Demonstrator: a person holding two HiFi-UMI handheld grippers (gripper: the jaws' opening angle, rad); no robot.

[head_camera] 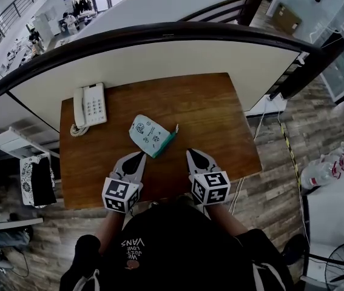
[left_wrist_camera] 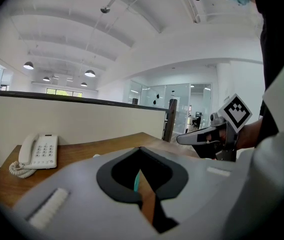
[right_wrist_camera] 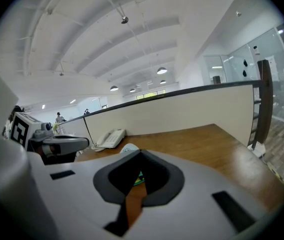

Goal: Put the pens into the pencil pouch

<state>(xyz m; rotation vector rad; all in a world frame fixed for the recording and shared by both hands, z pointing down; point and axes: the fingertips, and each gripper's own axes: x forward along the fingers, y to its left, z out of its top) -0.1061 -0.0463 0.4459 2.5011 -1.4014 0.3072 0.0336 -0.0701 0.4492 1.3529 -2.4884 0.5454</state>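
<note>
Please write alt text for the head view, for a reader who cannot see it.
From above, a pale green pencil pouch lies on a wooden desk, with a white telephone at the back left. The left tool and right tool, both shut and empty, point at the pouch from the near edge.

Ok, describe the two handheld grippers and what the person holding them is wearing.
Both the left claw and the right claw are pale grey shells that taper to a point and are lined with black pads. Each carries a white cube with black square markers at its rear. The person wears a black top with pale lettering.
</note>
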